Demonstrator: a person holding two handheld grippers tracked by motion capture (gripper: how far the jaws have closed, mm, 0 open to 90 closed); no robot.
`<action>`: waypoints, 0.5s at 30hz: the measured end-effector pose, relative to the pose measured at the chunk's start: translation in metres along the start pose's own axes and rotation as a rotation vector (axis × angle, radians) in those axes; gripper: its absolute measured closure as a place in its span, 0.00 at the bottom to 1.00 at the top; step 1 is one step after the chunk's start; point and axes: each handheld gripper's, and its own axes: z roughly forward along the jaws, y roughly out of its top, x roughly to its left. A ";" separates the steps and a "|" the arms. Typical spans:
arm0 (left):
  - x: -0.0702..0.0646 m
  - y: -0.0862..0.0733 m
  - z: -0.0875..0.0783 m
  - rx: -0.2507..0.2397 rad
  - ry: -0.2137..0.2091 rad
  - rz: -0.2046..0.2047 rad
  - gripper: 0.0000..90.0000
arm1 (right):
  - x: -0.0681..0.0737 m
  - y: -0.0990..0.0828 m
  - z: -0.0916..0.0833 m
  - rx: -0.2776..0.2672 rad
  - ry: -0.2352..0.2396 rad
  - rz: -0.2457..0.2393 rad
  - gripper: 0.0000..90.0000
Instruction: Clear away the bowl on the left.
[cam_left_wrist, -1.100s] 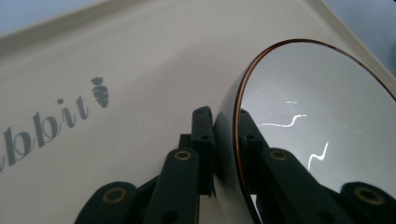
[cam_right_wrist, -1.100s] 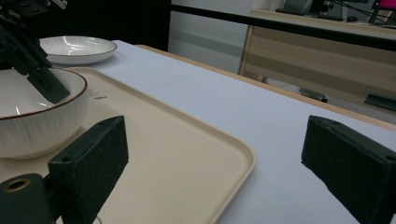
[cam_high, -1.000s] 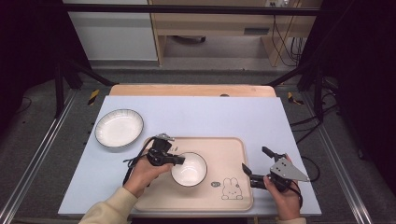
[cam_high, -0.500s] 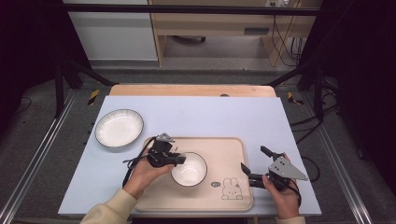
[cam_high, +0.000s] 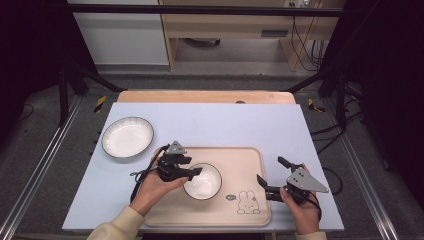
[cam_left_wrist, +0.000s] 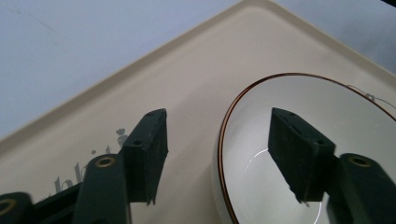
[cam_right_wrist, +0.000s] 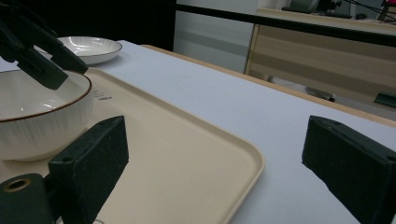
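Little has shifted in the last second: my right gripper (cam_high: 274, 176) has eased a touch lower along the tray's right edge, while my left gripper (cam_high: 196, 171) has stayed at the bowl's rim and the bowl has not moved.

My left jaws stand apart and straddle the left rim of the small bowl (cam_high: 204, 182), one jaw inside over the white hollow, the other outside over the tray (cam_high: 246, 160). From the left gripper view the brown-edged rim (cam_left_wrist: 223, 140) runs between the two jaws, and I cannot tell whether either pad touches it.

That bowl sits on the beige tray, left of its middle, with the rabbit print (cam_high: 248, 201) near the tray's right front corner.

My right jaws are also spread wide, holding nothing. In the right gripper view one jaw hangs over the tray's surface and the other over the pale blue mat (cam_right_wrist: 261, 112), with the tray's rim (cam_right_wrist: 254, 163) between them.

A larger white plate (cam_high: 127, 137) lies on the mat, well apart to the left.
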 end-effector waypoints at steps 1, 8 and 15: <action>0.000 0.000 0.000 -0.003 0.000 0.010 0.39 | 0.000 0.000 0.001 0.000 0.000 0.001 0.08; -0.006 0.005 -0.006 -0.098 -0.044 0.107 0.15 | -0.001 -0.002 0.002 0.006 0.008 0.004 0.08; -0.017 0.002 -0.009 -0.150 -0.027 0.152 0.11 | 0.002 0.000 -0.004 -0.003 -0.002 -0.004 0.08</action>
